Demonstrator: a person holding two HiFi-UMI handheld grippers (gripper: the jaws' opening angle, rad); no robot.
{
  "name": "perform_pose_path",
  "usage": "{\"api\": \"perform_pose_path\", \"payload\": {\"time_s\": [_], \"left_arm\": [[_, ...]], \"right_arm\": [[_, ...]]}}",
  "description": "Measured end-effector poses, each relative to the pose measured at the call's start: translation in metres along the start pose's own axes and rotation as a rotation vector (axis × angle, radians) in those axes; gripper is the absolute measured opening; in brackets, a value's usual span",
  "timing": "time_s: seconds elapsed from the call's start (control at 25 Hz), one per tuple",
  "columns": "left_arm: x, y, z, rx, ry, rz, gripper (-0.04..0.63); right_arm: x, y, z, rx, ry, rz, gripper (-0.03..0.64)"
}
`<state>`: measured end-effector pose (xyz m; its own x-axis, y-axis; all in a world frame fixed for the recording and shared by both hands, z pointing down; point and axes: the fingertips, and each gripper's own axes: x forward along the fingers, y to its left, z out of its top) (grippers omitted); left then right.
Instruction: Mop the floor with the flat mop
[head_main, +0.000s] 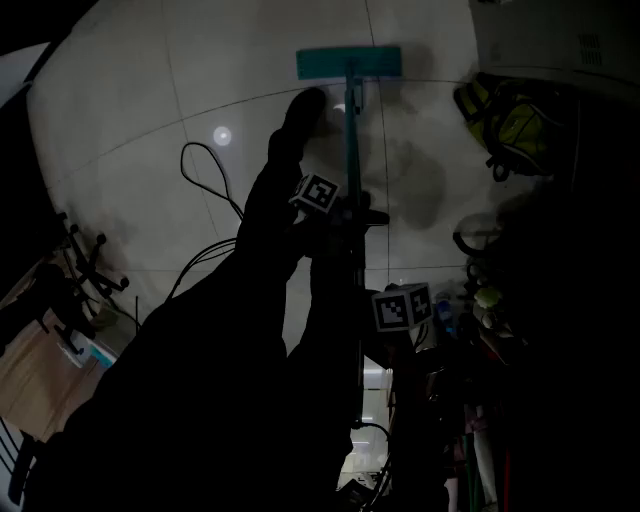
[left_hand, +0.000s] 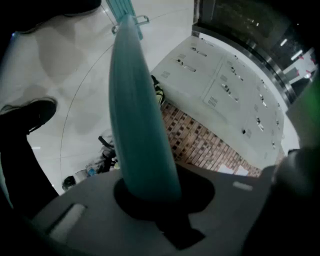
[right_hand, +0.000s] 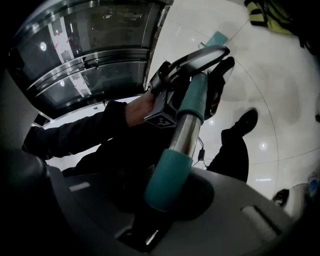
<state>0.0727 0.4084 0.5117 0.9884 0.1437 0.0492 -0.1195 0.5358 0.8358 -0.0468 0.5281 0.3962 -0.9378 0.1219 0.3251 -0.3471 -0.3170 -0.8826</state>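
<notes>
The flat mop has a teal head (head_main: 348, 62) lying flat on the pale tiled floor (head_main: 200, 90) at the far end. Its handle (head_main: 352, 150) runs back toward me. My left gripper (head_main: 350, 214) is shut on the teal part of the handle (left_hand: 137, 115); the mop head (left_hand: 121, 9) shows beyond it. Lower on the shaft, my right gripper (right_hand: 167, 195) is shut on the teal end grip (right_hand: 170, 175), below a bare steel section (right_hand: 183, 132). The left gripper's marker cube (right_hand: 163, 120) shows further up the handle. A dark shoe (head_main: 300, 108) stands left of the handle.
A black cable (head_main: 205, 165) loops on the floor at left. A yellow-green bag (head_main: 512, 120) and dark clutter (head_main: 480, 300) lie at right. White cabinets (left_hand: 225, 95) rise behind a patterned mat (left_hand: 200, 142). A chair base (head_main: 85, 265) stands left. Curved glass doors (right_hand: 95, 45) are behind me.
</notes>
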Motion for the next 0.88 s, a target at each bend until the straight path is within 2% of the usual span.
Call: {"api": "perform_pose_path", "payload": {"time_s": [0.16,0.32,0.52,0.76,0.88], "left_arm": [[-0.003,-0.03,0.046,0.031,-0.016,-0.034,0.067],[-0.022,-0.067,0.107,0.057,-0.034,-0.05,0.066],[-0.05,-0.123,0.195,0.055,-0.033,-0.066,0.063],[-0.081,-0.187,0.314,0.1,-0.007,-0.057,0.064],[-0.092,-0.216,0.371,0.125,-0.037,-0.082,0.064]], "right_arm": [[-0.006,0.01,0.049,-0.024,-0.011,-0.032,0.097],[-0.004,0.033,0.116,-0.033,-0.026,-0.027,0.097],[0.002,0.073,0.222,-0.025,-0.076,-0.003,0.101],[0.007,0.109,0.358,-0.042,-0.131,0.004,0.101],[0.007,0.117,0.419,-0.069,-0.147,-0.011,0.101]]}}
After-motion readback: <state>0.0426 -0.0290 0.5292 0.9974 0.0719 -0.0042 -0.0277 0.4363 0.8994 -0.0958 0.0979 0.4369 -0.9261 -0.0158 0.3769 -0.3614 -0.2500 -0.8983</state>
